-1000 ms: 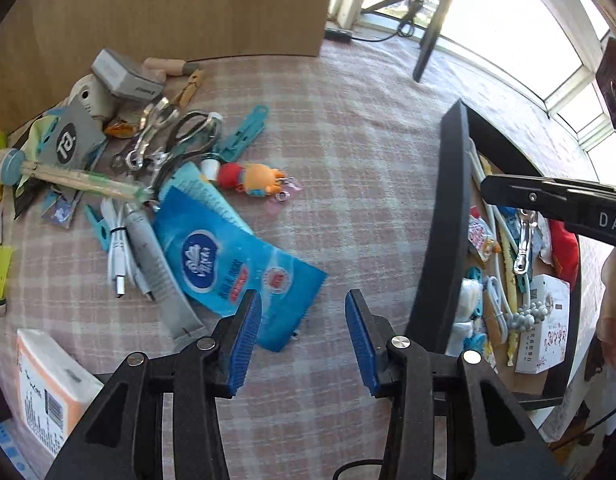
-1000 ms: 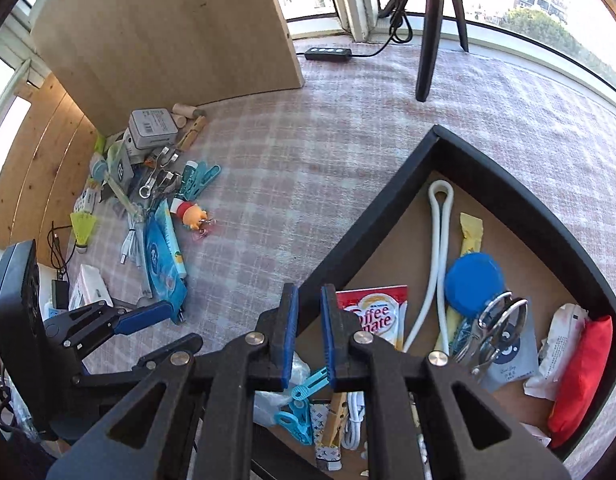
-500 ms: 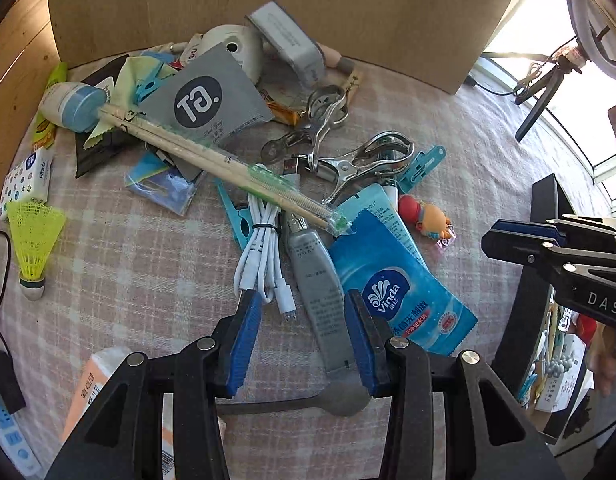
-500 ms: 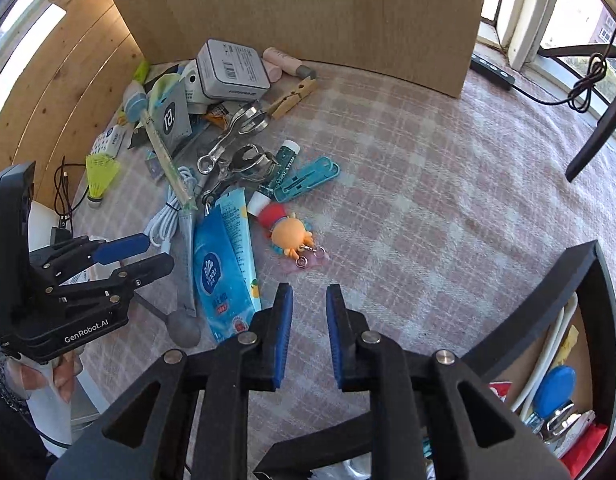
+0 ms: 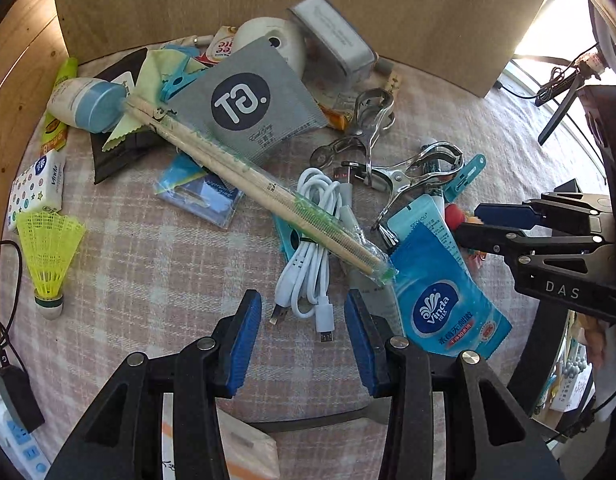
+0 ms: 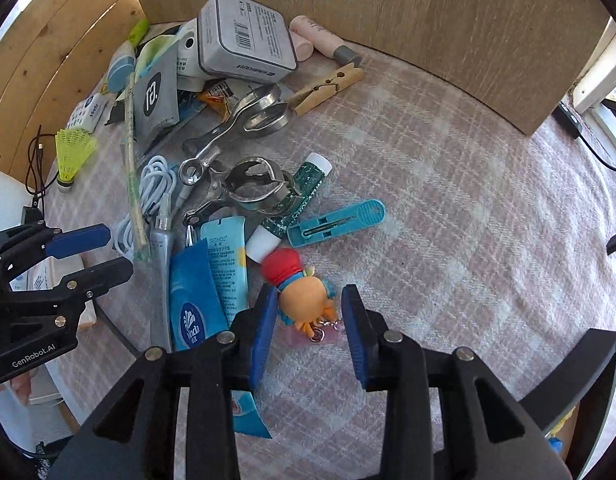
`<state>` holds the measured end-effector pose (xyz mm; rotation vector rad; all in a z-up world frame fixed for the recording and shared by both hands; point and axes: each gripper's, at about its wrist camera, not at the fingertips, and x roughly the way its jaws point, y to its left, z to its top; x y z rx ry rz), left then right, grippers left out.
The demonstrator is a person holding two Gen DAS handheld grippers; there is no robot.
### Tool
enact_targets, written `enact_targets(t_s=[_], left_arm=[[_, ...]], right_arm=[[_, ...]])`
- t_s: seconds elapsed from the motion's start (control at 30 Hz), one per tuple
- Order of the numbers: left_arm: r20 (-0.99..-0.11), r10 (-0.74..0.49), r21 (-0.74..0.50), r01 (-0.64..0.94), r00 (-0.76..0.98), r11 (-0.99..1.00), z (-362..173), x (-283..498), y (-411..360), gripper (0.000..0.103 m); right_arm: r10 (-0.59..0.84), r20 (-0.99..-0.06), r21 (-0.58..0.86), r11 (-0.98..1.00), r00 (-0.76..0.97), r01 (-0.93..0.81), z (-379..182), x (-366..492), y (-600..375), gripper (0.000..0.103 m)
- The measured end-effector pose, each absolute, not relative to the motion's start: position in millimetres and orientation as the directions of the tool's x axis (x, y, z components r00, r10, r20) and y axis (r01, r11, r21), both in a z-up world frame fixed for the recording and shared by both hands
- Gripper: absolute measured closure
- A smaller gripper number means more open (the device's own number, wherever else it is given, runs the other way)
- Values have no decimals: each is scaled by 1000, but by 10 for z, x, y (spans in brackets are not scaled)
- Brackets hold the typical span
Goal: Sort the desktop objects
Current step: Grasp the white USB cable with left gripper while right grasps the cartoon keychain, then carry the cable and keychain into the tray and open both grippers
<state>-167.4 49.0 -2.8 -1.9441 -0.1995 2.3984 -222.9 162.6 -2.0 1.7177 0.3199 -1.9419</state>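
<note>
Inside black tray (image 6: 580, 392): contents hidden from view.

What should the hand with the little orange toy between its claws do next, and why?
Probably lower a bit and close. The right gripper has just been opening its jaws, and the orange toy lies between them on the cloth, not pinched yet. Squeezing it would let the hand carry it to the tray.

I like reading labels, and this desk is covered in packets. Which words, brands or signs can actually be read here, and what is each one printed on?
"Vinda": blue tissue pack
"Vinda": small white tissue pack
"TG.": grey sachet
"SEOMOU": light blue tube
"DAS": right hand-held gripper
"GenRobot.AI": left hand-held gripper
Grey box: barcode and print too small to read.
</note>
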Motion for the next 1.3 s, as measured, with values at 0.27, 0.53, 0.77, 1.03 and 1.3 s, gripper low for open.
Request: enact_targets(t_s=[0.27, 0.53, 0.77, 1.03, 1.3], left_arm=[[-968, 132, -137, 7, -212, -991, -72, -1710, 567, 77], [-957, 194, -198, -4, -214, -980, -2, -1416, 603, 82], [-941, 234, -239, -9, -245, -971, 209, -1298, 589, 83], [-918, 262, -269, -19, -297, -963, 435, -1212, 681, 83], [-884, 338, -310, -137, -322, -941, 743, -1153, 1112, 83]], right_arm=[[-240, -970, 179, -825, -45, 535, -70, -2290, 1564, 73], [-276, -961, 235, -844, -17, 482, -50, -2144, 1706, 76], [-326, -945, 285, -865, -31, 412, 58, -2049, 1957, 77], [-386, -920, 339, -875, -75, 346, 327, -1929, 2243, 77], [-407, -903, 358, -891, -141, 279, 634, -1809, 2719, 77]])
